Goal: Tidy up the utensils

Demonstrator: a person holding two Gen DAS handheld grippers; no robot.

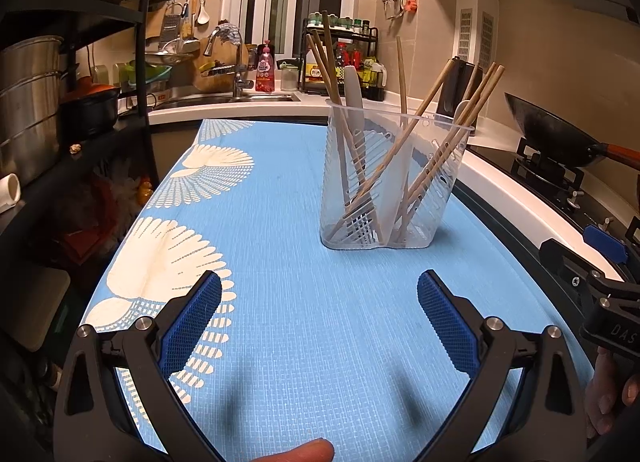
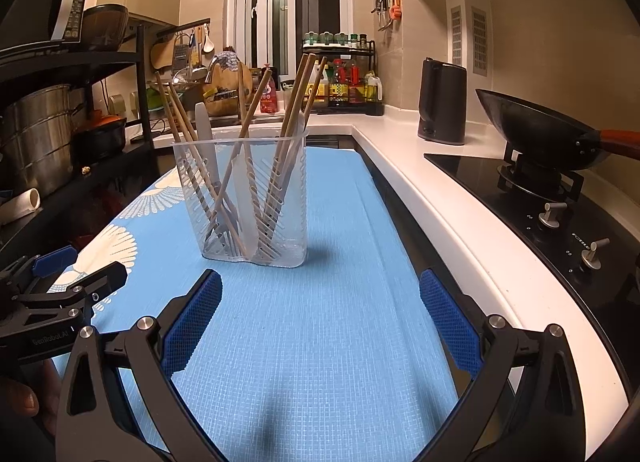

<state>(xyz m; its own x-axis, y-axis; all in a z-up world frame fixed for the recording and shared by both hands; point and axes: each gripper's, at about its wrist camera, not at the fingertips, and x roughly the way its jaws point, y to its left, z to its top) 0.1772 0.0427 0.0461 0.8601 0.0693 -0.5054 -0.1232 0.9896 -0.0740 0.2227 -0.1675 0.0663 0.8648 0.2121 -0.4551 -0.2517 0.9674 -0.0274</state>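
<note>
Chopsticks (image 1: pixel 404 149) stand tilted in a clear plastic utensil holder (image 1: pixel 390 197), fanning outward above its rim; holder upright on the blue patterned mat (image 1: pixel 304 342). Holder has two compartments split by a central divider, chopsticks in both. White-handled utensil (image 1: pixel 354 93) in the left compartment with its handle up; right wrist view suggests fork tines at its base, not certain. Second pale utensil (image 1: pixel 462 107) in the right compartment, type unclear.

Left gripper (image 1: pixel 319 316): jaws spread wide, nothing between the blue pads, held above the mat on the near side of the holder, well apart from it.

Right gripper (image 2: pixel 320 316): jaws likewise wide apart and empty, also on the near side of the holder, to its right.

Beyond the holder: black kettle (image 2: pixel 442 101) on the white counter. Right of the holder: wok (image 2: pixel 536 129) on the stove
</note>
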